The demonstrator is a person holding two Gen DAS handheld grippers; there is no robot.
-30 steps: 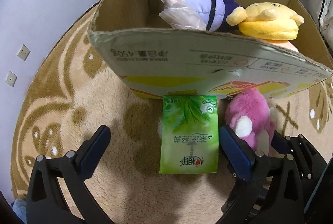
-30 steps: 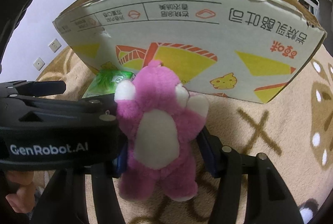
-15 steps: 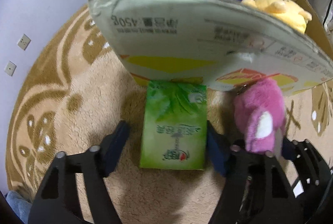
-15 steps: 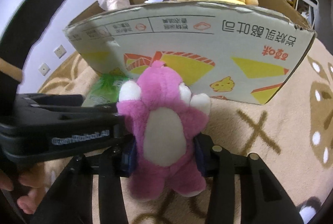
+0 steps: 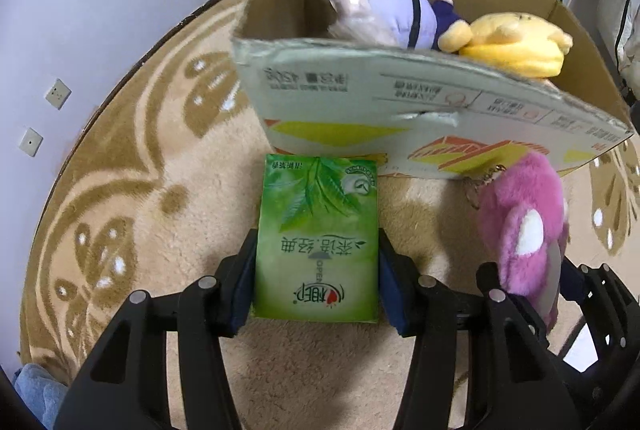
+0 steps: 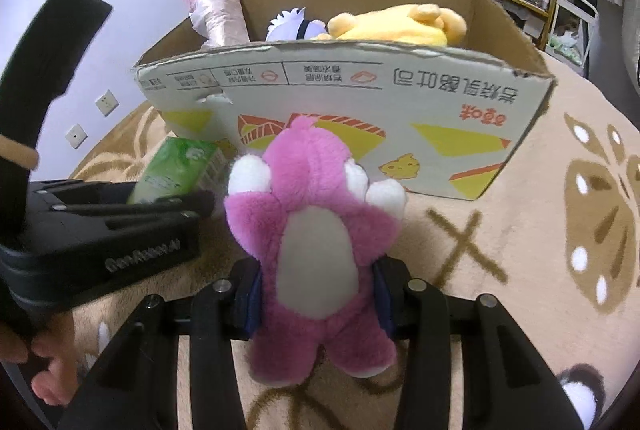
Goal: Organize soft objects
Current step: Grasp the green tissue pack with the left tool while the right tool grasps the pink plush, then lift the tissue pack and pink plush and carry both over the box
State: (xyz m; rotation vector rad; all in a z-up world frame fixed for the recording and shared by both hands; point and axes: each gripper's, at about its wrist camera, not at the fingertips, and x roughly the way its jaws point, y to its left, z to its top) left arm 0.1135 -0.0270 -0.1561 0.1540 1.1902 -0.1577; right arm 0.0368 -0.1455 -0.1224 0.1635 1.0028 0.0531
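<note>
**Two soft items held, three in the carton**

Two grippers, both mine, both loaded.

Item 1: green tissue pack (image 5: 316, 242), leaf print, lying flat on the beige patterned rug (image 5: 132, 190), its far end against the foot of the cardboard box (image 5: 400, 102). My left gripper (image 5: 316, 286) has just been closing its jaws; the blue pads (image 5: 244, 282) now press on both long sides of the pack's near half.

Item 2: pink plush bear (image 6: 316, 250), white belly and paws, a small chain at its head in the left wrist view. My right gripper (image 6: 316, 286) pinches it at the waist, one pad on each flank, legs hanging below the jaws. It sits in front of the box's printed wall, just right of the tissue pack.

Item 3: yellow plush toy (image 6: 396, 24), lying inside the box at the right.

Item 4: doll with pale lilac hair and dark clothing (image 5: 416, 10), inside the box beside the yellow one.

Item 5: pink roll wrapped in clear plastic (image 6: 218, 14), leaning in the box's left corner and sticking out above the rim.

A person's fingers (image 6: 48, 374) show at the left gripper's handle.
</note>
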